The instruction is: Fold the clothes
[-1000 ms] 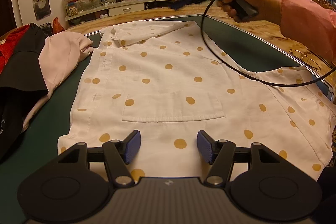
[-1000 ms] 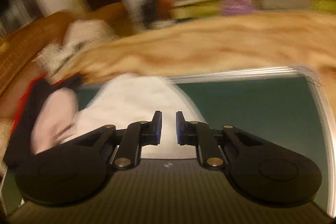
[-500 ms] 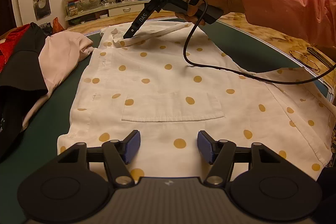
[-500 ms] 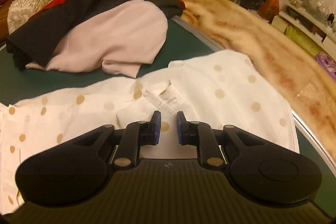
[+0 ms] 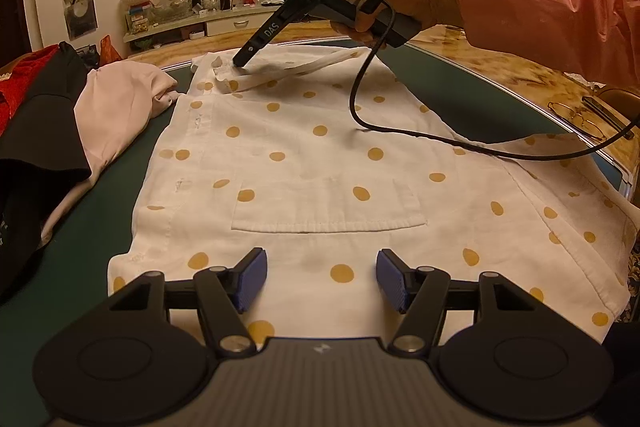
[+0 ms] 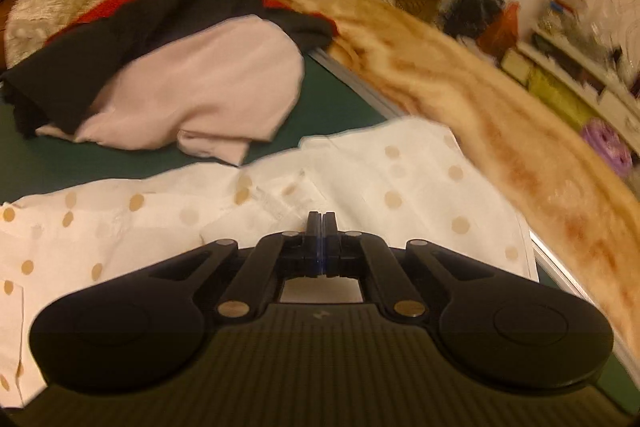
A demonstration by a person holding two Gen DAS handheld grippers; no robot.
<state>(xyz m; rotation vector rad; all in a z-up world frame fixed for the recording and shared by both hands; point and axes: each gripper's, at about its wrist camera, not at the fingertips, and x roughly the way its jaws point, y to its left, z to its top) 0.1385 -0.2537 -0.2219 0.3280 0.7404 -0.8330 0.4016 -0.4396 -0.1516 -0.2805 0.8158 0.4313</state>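
Observation:
A white shirt with yellow dots (image 5: 320,155) lies spread flat on the green table, pocket up. My left gripper (image 5: 318,281) is open and empty, low over the shirt's near hem. My right gripper (image 5: 240,61) is at the far collar end of the shirt, its tip down on the collar fold. In the right wrist view the right gripper (image 6: 322,223) is shut, its pads pressed together at the shirt's collar (image 6: 280,203). Whether cloth is pinched between the pads is hidden.
A pile of pink (image 5: 116,107), black (image 5: 36,139) and red clothes lies on the table's left side. The right gripper's cable (image 5: 440,139) trails across the shirt. Eyeglasses (image 5: 576,115) lie on the marble table rim at the right.
My right gripper swung in from above the table's far edge down to the collar and closed its jaws. The left gripper has stayed still and open.

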